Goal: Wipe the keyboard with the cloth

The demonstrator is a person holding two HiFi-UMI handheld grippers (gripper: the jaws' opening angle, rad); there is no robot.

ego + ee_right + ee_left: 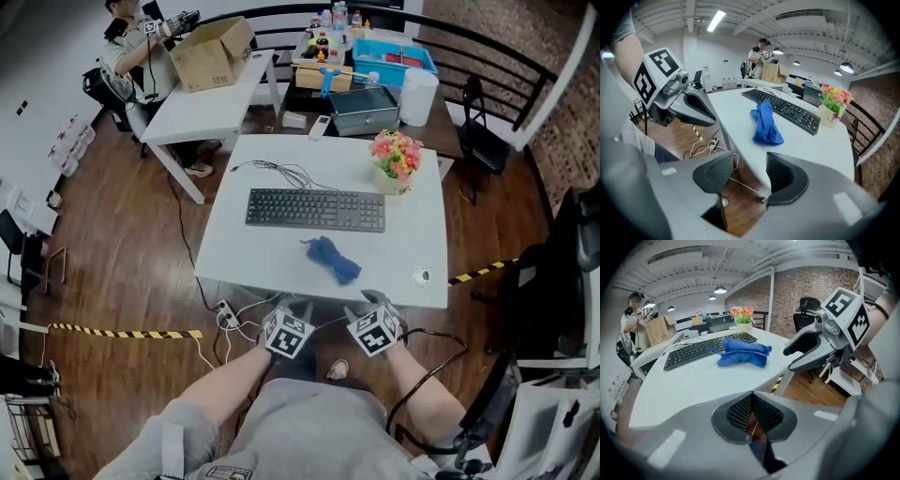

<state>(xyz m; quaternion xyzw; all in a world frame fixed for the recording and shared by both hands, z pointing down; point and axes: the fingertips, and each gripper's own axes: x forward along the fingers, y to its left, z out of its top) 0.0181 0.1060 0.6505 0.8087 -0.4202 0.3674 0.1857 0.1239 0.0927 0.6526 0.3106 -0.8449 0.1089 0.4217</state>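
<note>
A black keyboard [314, 208] lies across the middle of the white table [412, 239]. A crumpled blue cloth [334, 260] rests on the table just in front of the keyboard, right of centre. Both grippers hover off the table's near edge, short of the cloth. My left gripper [298, 307] has its jaws together with nothing in them [751, 397]. My right gripper [375, 300] stands open and empty [749, 174], over the floor by the table's edge. The cloth [766, 123] and keyboard [785, 108] lie ahead of it. From the left gripper view the cloth [740, 352] sits before the keyboard [701, 348].
A flower pot [396, 161] stands at the table's back right, and a small round fitting [422, 276] at its front right. The keyboard's cable [277, 171] loops behind it. A power strip [225, 317] and cables lie on the floor below. A person [136, 52] stands by the far table.
</note>
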